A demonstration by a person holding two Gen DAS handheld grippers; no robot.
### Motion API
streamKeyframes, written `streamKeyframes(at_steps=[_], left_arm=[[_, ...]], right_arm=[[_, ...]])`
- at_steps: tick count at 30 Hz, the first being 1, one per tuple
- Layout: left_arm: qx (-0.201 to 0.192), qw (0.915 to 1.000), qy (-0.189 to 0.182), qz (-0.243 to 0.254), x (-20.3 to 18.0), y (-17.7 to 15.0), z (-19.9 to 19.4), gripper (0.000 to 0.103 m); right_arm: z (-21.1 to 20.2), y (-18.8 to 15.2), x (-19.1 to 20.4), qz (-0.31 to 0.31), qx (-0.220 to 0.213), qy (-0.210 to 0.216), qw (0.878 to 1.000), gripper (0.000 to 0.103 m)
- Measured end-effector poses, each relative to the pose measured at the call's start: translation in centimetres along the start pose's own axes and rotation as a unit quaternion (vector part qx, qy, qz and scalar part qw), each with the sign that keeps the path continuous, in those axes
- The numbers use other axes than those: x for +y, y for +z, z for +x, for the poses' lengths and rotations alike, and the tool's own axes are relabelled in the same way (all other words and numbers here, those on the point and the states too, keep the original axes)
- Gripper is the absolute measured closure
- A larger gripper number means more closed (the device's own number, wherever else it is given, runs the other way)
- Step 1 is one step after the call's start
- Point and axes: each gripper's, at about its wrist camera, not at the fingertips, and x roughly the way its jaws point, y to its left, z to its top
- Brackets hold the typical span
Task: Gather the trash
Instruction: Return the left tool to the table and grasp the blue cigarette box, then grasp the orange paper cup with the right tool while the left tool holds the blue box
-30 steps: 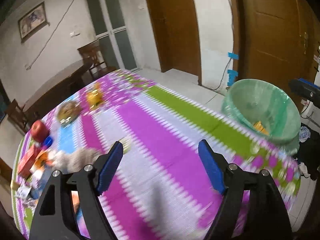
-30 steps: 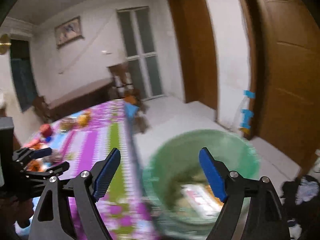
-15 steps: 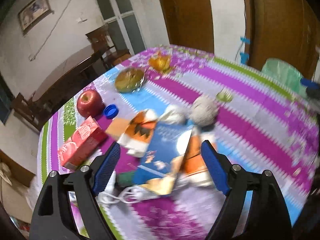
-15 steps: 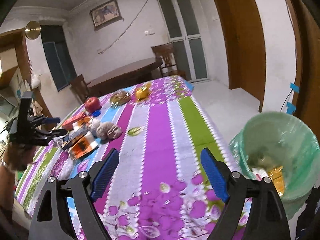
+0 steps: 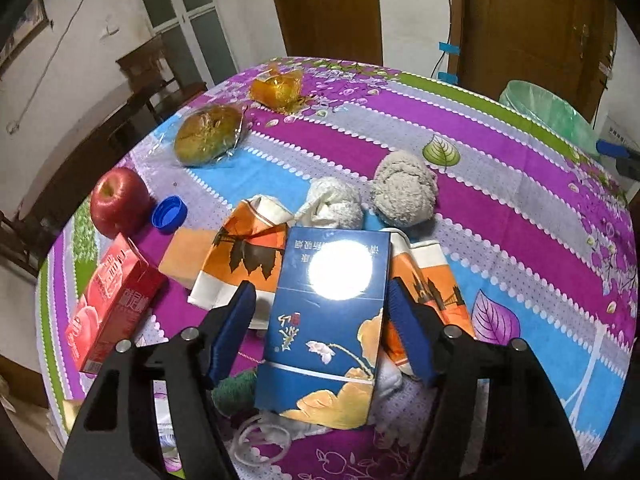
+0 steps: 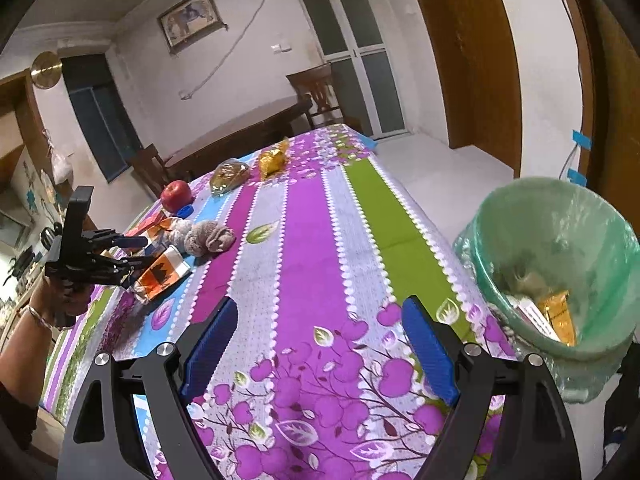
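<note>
Left wrist view shows the left gripper (image 5: pixel 320 324) straddling a blue cigarette carton (image 5: pixel 326 320) that lies on top of the litter pile on the tabletop (image 5: pixel 520 208), its jaws about half open and closing, the right pad seemingly just at the carton's edge and the left pad with a gap beside it, so nothing is gripped yet. The carton is glossy and wide, and it rests loosely on an orange-and-white wrapper (image 5: pixel 244 256); the likely trouble is that the pads close off-centre and skew it, or catch the wrapper edge and drag it along. Two crumpled tissue balls, one white (image 5: pixel 336 204) and one grey (image 5: pixel 404 188), sit just beyond the carton and could be knocked away if it is pushed forward. A red juice box (image 5: pixel 116 300), an apple (image 5: pixel 118 202) and a blue bottle cap (image 5: pixel 169 213) lie to the left, clear of the jaws. In the right wrist view the right gripper (image 6: pixel 320 348) hangs wide open and empty above the tabletop's near end, close to the green-lined trash bin (image 6: pixel 556 256), which stands off the tabletop's edge and already holds some packaging; a carry across from the pile could drop a weakly held carton.
</note>
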Motion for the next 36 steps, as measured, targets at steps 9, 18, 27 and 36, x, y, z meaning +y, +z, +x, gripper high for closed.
streamKeyframes(at_steps=[9, 18, 27, 36], left_arm=[[0.026, 0.9975, -0.043, -0.050, 1.0, 0.2, 0.8, 0.045], [-0.030, 0.9946, -0.096, -0.026, -4.4, -0.8, -2.8, 0.048], [-0.067, 0.9819, -0.177, -0.008, -13.1, -6.8, -6.9, 0.048], [-0.121, 0.9689, -0.031, -0.214, -7.1, -15.7, -12.3, 0.048]], right_arm=[[0.4, -0.5, -0.1, 0.007, 0.006, 0.008, 1.000, 0.019], [0.2, -0.7, 0.2, 0.000, 0.005, 0.007, 1.000, 0.019], [1.2, -0.4, 2.5, -0.016, 0.016, 0.035, 0.999, 0.020], [5.6, 1.1, 10.8, -0.054, 0.061, 0.103, 0.991, 0.027]])
